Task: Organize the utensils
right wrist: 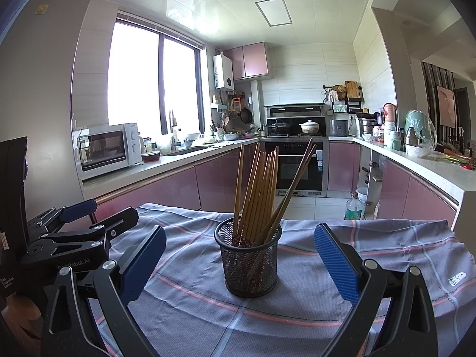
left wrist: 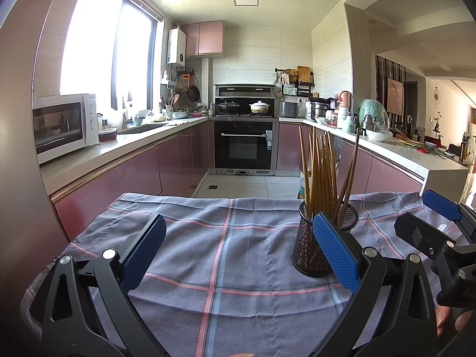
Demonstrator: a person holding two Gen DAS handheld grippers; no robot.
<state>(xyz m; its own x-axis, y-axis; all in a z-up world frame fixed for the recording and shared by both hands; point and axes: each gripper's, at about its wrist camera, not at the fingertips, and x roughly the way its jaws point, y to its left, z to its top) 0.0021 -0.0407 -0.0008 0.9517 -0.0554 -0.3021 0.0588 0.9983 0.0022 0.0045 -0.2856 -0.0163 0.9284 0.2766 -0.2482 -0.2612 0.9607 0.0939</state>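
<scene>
Ahead of the right tongs [right wrist: 240, 263], squarely between their two spread blue pads [right wrist: 334, 263], stands a black mesh cup [right wrist: 248, 263] on a checked cloth [right wrist: 297, 321]. The jaws gape wide and grip nothing; neither pad touches the cup, and cloth shows on both sides of it. A bundle of wooden chopsticks [right wrist: 258, 190] stands upright in the cup, most of them packed together and leaning slightly left, with two sticks splayed off to the right. The sticks lean because the cup is wider than the bundle, so each one rests against the rim.

Seen from the left tongs [left wrist: 240, 253], the same cup [left wrist: 312, 253] sits off to the right, partly behind the right-hand pad [left wrist: 334, 253], not between the jaws. These tongs are also wide open and empty, and bare cloth [left wrist: 226, 255] lies between the pads. The right tongs' black frame [left wrist: 431, 238] shows at the far right edge of this view, so the two tools sit side by side, low over the near part of the table.

No loose utensil is visible on the cloth in either view. Judging from this, the sorting looks finished or nearly so, with every visible stick already gathered in the cup. The open jaws suit either a release or an approach; the views cannot settle which. The cup looks light and top-heavy, so a sideways nudge could tip it.
</scene>
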